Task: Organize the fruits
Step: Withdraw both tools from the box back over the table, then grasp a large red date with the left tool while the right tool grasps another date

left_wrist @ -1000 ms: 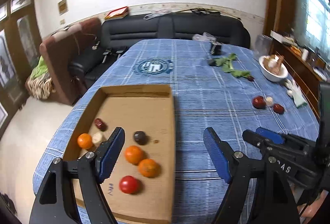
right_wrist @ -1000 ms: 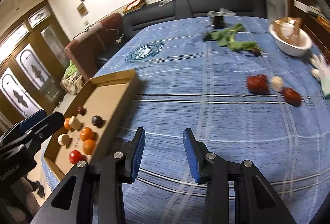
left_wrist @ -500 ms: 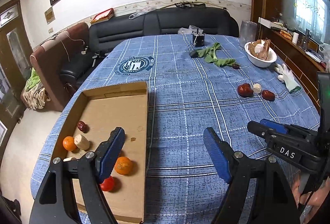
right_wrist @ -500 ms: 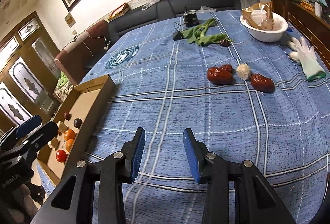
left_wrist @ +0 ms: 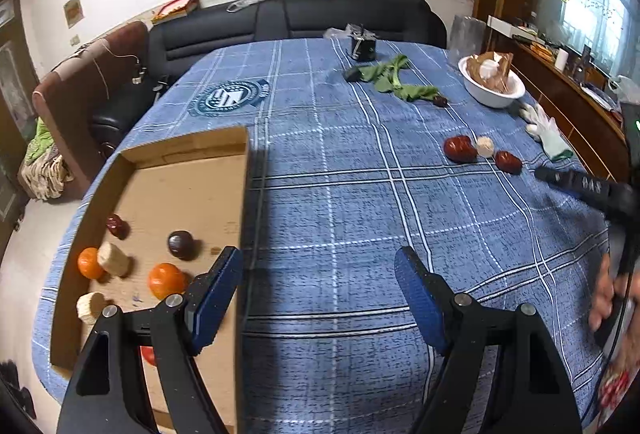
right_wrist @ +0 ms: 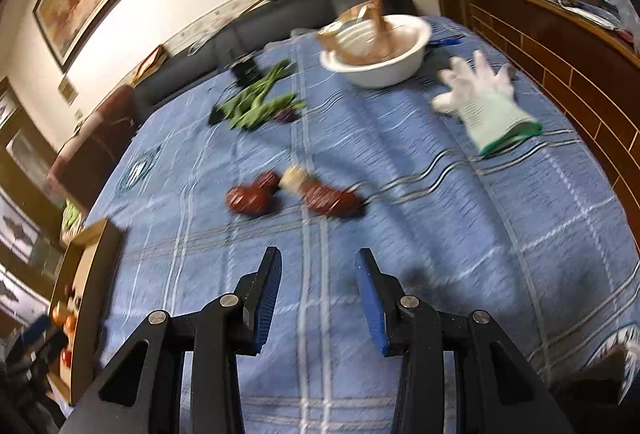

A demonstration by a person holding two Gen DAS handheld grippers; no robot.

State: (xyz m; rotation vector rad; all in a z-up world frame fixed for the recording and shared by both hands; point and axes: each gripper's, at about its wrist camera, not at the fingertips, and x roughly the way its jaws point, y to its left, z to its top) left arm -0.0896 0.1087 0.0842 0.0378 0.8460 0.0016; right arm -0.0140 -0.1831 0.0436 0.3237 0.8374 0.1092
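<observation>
Left gripper (left_wrist: 318,282) jaws apart, empty, over worktop (left_wrist: 340,202) beside cardboard tray (left_wrist: 192,190) holding oranges (left_wrist: 166,279), right gripper (right_wrist: 318,284) jaws apart, empty, facing blurred dark red fruits (right_wrist: 248,199) on blue checked cloth, white bowl (right_wrist: 380,52) and glove (right_wrist: 484,102) beyond

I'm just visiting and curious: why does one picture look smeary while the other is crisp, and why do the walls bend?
Right wrist view: motion blur smears the red fruits, bowl and glove. Left wrist view: sharp, the box and oranges crisp. Both: fisheye lens curves the table edges and walls.
</observation>
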